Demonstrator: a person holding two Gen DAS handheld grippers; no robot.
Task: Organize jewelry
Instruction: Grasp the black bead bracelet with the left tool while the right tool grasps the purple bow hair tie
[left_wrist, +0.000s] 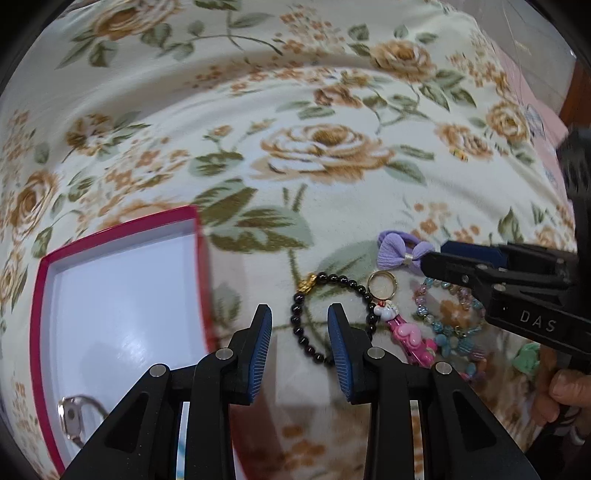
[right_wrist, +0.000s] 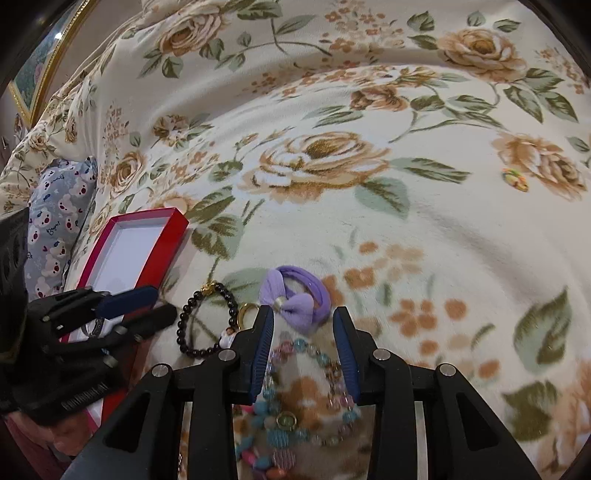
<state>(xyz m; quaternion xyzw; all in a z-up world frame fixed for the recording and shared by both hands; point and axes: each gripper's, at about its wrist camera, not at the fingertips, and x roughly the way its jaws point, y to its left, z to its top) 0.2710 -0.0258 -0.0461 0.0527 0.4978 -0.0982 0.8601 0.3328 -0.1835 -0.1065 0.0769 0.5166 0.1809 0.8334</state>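
Both grippers hover over jewelry scattered on the flowered bedspread (right_wrist: 424, 206), fingers narrowly parted and holding nothing. The left gripper (left_wrist: 300, 341) straddles the black bead bracelet (left_wrist: 345, 282); the right gripper (right_wrist: 303, 349) sits above the pastel bead bracelet (right_wrist: 295, 349), purple bow tie (right_wrist: 295, 297) just ahead. Next likely: close, carry to the red box (left_wrist: 114, 291) left of the left fingers. The keyring charm (left_wrist: 400, 328) crowds both bracelets.

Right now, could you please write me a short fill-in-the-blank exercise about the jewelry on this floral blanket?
1. The bow on the soft hair tie is ____ in colour.
2. The round bead bracelet with a gold charm is ____.
3. The open cardboard box has a ____ rim.
4. Nothing is held between the pads of the left tool; its jaws stand ____.

Missing words: purple; black; red; open
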